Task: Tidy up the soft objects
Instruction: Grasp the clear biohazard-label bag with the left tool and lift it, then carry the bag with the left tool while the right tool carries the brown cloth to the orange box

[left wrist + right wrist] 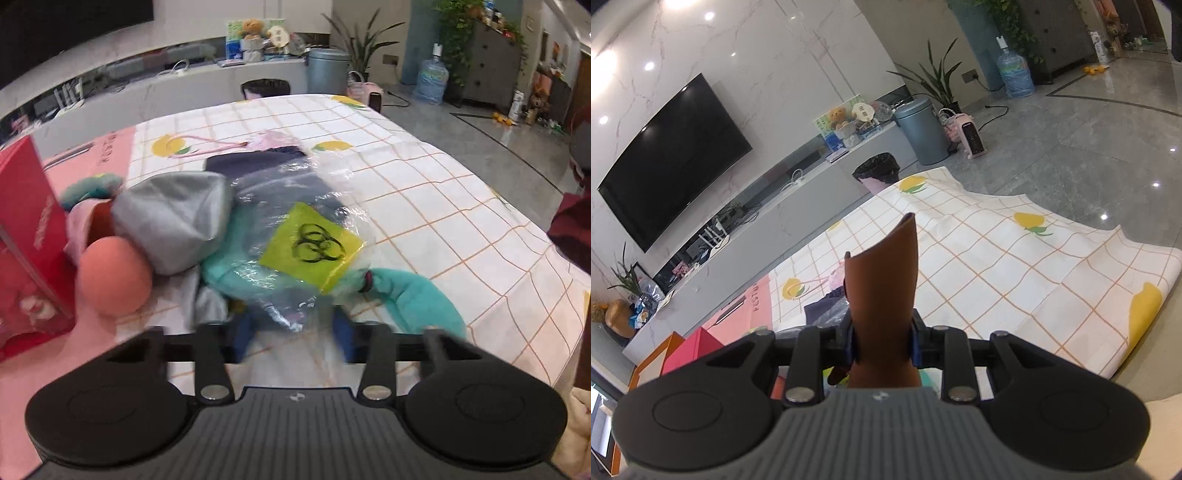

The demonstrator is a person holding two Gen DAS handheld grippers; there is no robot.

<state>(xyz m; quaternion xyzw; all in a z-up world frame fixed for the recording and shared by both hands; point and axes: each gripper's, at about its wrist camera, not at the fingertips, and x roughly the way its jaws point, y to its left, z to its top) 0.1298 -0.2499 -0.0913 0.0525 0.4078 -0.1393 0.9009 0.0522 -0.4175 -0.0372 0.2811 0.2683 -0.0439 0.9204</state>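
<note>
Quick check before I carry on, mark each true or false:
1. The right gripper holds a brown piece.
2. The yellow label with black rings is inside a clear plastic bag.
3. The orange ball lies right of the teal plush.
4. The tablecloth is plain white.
1. True: the right gripper is shut on the brown piece.
2. True: the yellow label sits in the clear plastic bag.
3. False: the orange ball lies left of the teal plush.
4. False: the tablecloth has an orange grid with yellow fruit.

We see a marble wall (768, 55) with a wall-mounted TV (672, 158), glossy grey floor (1071, 147), grey bin (919, 129), potted plant (938, 81).
</note>
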